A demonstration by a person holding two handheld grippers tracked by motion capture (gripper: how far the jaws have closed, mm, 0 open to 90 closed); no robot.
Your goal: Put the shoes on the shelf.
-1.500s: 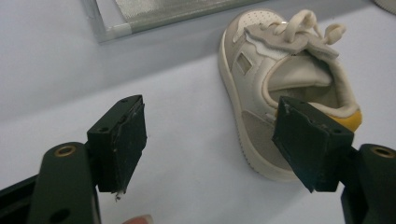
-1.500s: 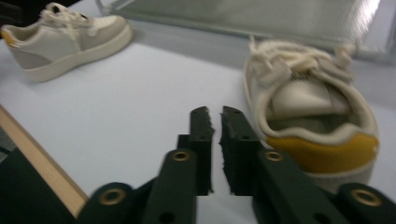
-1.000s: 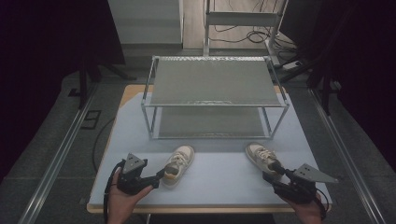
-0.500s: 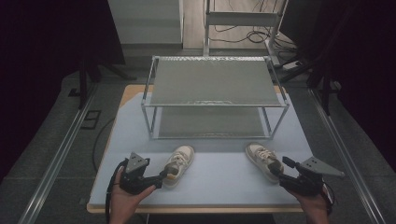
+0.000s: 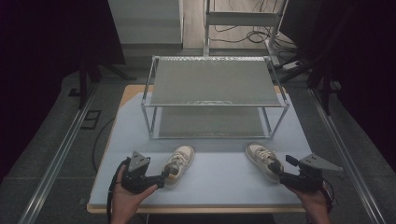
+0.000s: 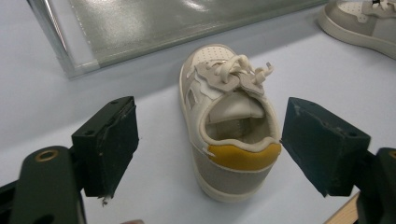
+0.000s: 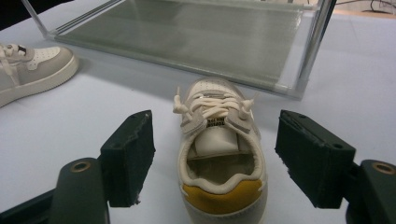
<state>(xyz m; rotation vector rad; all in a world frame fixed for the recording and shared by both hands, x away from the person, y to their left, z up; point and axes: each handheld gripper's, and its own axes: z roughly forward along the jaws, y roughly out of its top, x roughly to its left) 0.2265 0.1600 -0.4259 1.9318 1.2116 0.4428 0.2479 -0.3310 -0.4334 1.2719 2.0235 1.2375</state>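
Both tongs (image 5: 164, 173) (image 5: 282, 169) have just opened off shoes (image 5: 179, 163) (image 5: 262, 160) before rack (image 5: 215, 105).

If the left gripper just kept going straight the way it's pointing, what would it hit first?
Most likely the heel of the left shoe, which sits right between the open left gripper's black pads. Past the shoe lies the low shelf of the metal rack.

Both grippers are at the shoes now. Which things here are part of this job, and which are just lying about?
Part of the job:
- left shoe, between the open left gripper jaws
- right shoe, between the open right gripper jaws
- probably the two-tier rack behind them

Lying about:
- cables on the floor beyond the table
- metal frame at the back
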